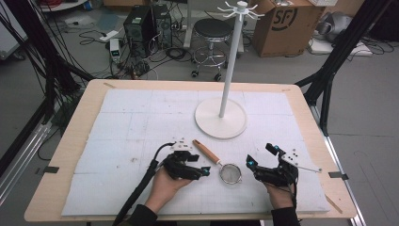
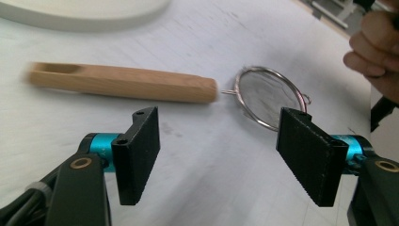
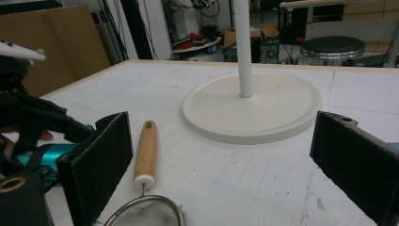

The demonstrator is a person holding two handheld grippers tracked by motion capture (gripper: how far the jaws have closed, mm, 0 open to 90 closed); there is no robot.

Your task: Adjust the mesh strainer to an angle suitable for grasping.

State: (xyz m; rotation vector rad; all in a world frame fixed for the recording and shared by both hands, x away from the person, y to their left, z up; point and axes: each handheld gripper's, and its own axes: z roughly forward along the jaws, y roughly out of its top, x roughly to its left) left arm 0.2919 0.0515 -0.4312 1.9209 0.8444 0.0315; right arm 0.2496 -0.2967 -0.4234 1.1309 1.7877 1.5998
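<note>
A small wire-mesh strainer (image 1: 230, 172) with a wooden handle (image 1: 205, 151) lies flat on the white mat, handle pointing toward the far left. My left gripper (image 1: 199, 163) rests just left of it, open, with nothing between its fingers. In the left gripper view the handle (image 2: 122, 83) and mesh bowl (image 2: 270, 96) lie just beyond the open left gripper (image 2: 219, 122). My right gripper (image 1: 260, 156) sits right of the bowl, open and empty. The right gripper view shows the strainer (image 3: 146, 160) between the spread jaws of the right gripper (image 3: 225, 127), close to the left one.
A white hook stand (image 1: 221, 117) with a round base and tall pole stands behind the strainer at mid table. The white mat (image 1: 127, 127) covers the wooden tabletop. Beyond the table are a stool (image 1: 212, 30), a cardboard box (image 1: 282, 23) and cables on the floor.
</note>
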